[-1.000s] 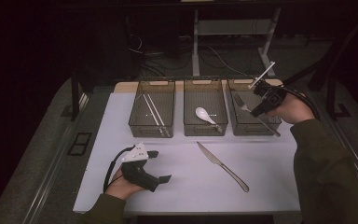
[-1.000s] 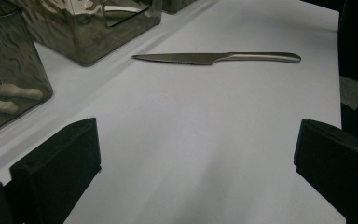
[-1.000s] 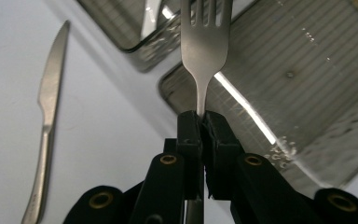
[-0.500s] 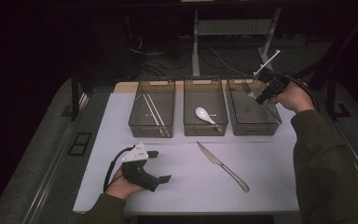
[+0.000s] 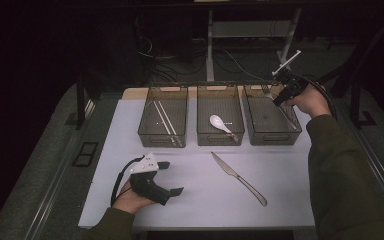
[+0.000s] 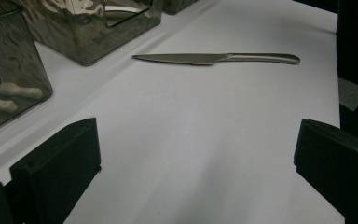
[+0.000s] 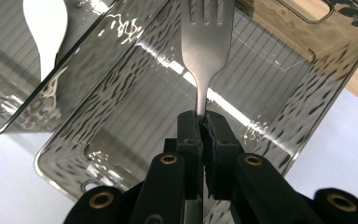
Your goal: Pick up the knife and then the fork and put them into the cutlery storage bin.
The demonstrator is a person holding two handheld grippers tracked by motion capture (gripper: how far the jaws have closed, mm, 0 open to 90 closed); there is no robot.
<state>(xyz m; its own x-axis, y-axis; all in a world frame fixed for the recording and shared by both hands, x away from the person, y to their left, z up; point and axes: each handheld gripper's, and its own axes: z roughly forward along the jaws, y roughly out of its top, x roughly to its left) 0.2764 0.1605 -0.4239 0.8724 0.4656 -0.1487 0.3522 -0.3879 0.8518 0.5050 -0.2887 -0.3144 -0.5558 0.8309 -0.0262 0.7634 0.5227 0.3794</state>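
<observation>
- Step in hand, by my reading: sorting cutlery into the 3 clear bins at the far side of the table (image 5: 130,150); the fork is on its way into the right-hand one.
- Right tool (image 7: 204,122): jaws pressed together on the fork's neck, pinching it just below the tines. The fork (image 7: 206,37) points away from the tool, tines hanging over the right bin (image 7: 279,60). Whether the tines touch the bin floor, I cannot tell.
- High view: right tool (image 5: 282,92) sits at the far right corner of the right bin (image 5: 272,139), above its rim.
- Left tool (image 5: 172,177): jaws spread wide, nothing between them – resting low on the near left of the table, held in the person's hand.
- Knife (image 5: 238,178) lies flat on the table in front of the bins, well apart from both tools; blade toward the bins, handle toward the person. Same knife (image 6: 214,58) lies ahead of the open left jaws.
- Middle bin (image 5: 220,139) holds a white spoon (image 5: 220,122); left bin (image 5: 160,137) holds chopsticks (image 5: 166,122).
- Next move calls for: lowering the fork inside the bin walls, then spreading the jaws to let it drop flat. The knife is likely next.
</observation>
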